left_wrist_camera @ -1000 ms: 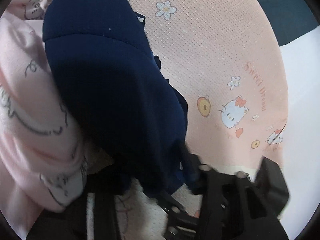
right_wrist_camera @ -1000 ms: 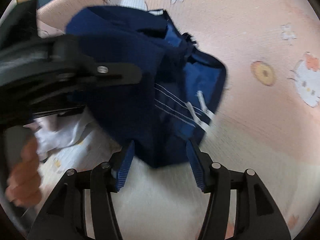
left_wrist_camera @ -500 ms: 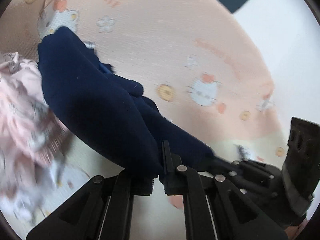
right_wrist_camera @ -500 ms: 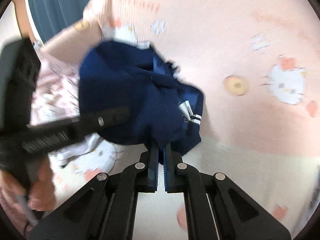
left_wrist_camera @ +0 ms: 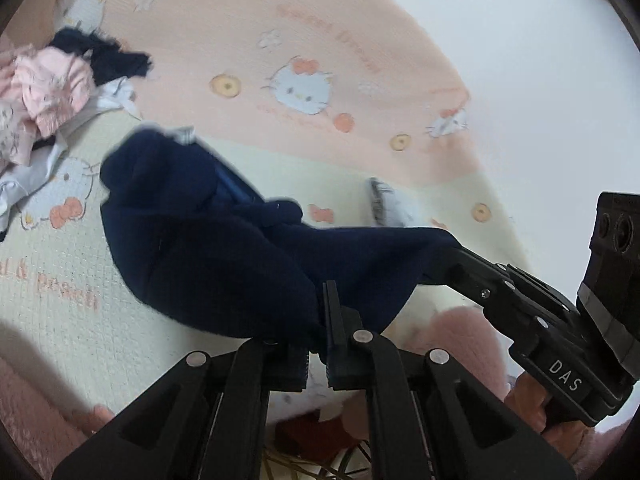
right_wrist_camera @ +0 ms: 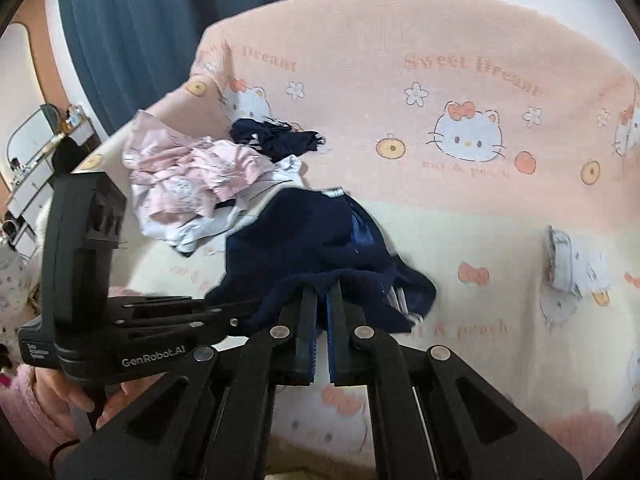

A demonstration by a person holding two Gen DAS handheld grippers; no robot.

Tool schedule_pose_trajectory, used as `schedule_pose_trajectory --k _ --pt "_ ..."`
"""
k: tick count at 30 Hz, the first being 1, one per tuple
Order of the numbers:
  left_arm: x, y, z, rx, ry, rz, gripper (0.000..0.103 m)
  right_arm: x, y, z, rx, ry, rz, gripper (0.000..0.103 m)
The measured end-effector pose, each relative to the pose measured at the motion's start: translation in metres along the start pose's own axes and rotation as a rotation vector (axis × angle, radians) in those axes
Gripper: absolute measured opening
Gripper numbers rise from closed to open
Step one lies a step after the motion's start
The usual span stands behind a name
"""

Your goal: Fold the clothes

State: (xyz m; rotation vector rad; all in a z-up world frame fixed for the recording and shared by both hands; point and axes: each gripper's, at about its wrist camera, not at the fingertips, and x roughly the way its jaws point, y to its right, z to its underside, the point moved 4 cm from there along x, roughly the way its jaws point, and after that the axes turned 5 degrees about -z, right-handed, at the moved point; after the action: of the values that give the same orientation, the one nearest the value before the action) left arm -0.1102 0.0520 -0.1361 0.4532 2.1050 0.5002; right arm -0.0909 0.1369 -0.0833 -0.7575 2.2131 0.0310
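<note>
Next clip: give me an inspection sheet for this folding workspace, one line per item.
Surface: cartoon-cat sheet, pink above, cream below.
Job's things: navy garment bunched on the sheet, one edge lifted by both grippers.
Clutter: heap of pink and white clothes with a second dark item behind; small grey-white item to the right.
Grippers: left hand-held gripper and right hand-held gripper both shut on the navy garment.
Cables: nothing seen.
Surroundings: blue curtain, mirror, person's hand.
</note>
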Motion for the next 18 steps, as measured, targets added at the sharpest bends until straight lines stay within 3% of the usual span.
schedule_pose_trajectory --k 5,7,8,10,12,14,15,16,18 --pt "-0.018 0.032 -0.033 0.092 0.055 0.004 0.009 -0.045 0.004 -0.002 0.026 0.07 0.01 0.002" --pt "0.005 0.028 -0.046 0.093 0.037 0.006 0.016 -0.034 0.023 -0.007 0.033 0.069 0.073 0.002" --pt "0.022 0.018 -0.048 0.069 -0.003 -0.026 0.022 -0.027 0.033 -0.009 0.035 0.064 0.107 0.003" --pt "0.048 0.0 -0.051 0.021 -0.064 -0.082 0.025 0.002 0.061 -0.008 0.046 0.031 0.191 0.003" --pt "0.052 -0.019 -0.045 -0.038 -0.055 -0.127 0.03 0.026 0.092 -0.002 0.091 0.002 0.28 0.003" --pt "0.047 -0.037 -0.032 -0.068 -0.024 -0.148 0.044 0.04 0.118 0.006 0.154 -0.044 0.319 0.003" --pt "0.044 -0.046 -0.026 -0.083 -0.009 -0.158 0.046 0.043 0.128 0.01 0.191 -0.061 0.322 0.003" --pt "0.047 -0.055 -0.021 -0.104 -0.011 -0.17 0.046 0.042 0.132 0.013 0.221 -0.061 0.298 0.009" --pt "0.047 -0.075 -0.007 -0.169 -0.009 -0.178 0.046 0.042 0.116 0.019 0.239 -0.071 0.167 0.01"
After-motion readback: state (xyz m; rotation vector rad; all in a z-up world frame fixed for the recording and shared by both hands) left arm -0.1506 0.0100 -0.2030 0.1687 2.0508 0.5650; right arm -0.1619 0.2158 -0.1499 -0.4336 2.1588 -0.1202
